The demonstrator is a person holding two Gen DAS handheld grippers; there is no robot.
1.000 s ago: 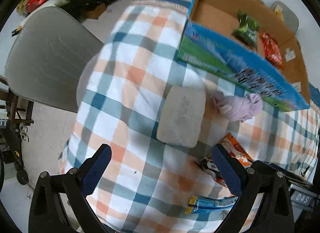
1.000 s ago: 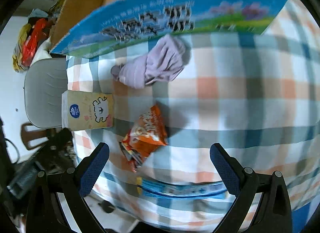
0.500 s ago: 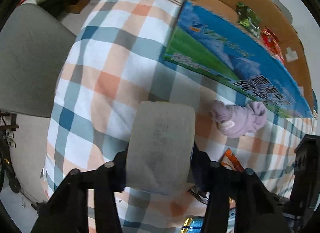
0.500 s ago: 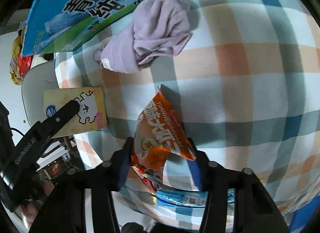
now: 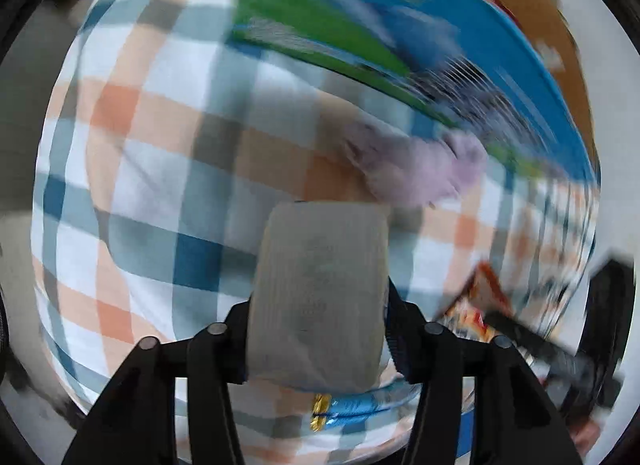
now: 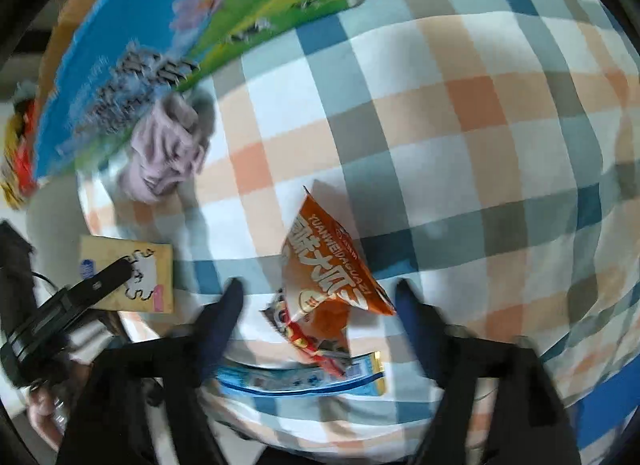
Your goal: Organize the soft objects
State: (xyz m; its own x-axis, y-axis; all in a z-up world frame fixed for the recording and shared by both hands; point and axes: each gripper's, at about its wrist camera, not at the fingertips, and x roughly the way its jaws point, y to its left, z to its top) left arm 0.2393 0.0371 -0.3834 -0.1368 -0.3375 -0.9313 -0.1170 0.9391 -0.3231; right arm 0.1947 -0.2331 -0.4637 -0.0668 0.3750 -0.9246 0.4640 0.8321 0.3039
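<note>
My left gripper is shut on a soft grey tissue pack, which it holds above the checked cloth; this view is blurred. In the right wrist view the same pack shows its yellow printed face, with a left finger across it. A crumpled purple cloth lies against the blue-green box wall. My right gripper is open. Its blurred fingers stand either side of an orange snack bag, and the left finger is clear of the bag.
A blue wrapper lies at the near table edge, under the orange bag. The cardboard box stands along the far side. A checked tablecloth covers the table. A hand shows at the lower left, and a grey chair stands beyond the left edge.
My left gripper shut on the tissue pack and moved with it toward the purple cloth. My right gripper dropped around the orange bag, narrowed, and its fingers now stand wider apart.
</note>
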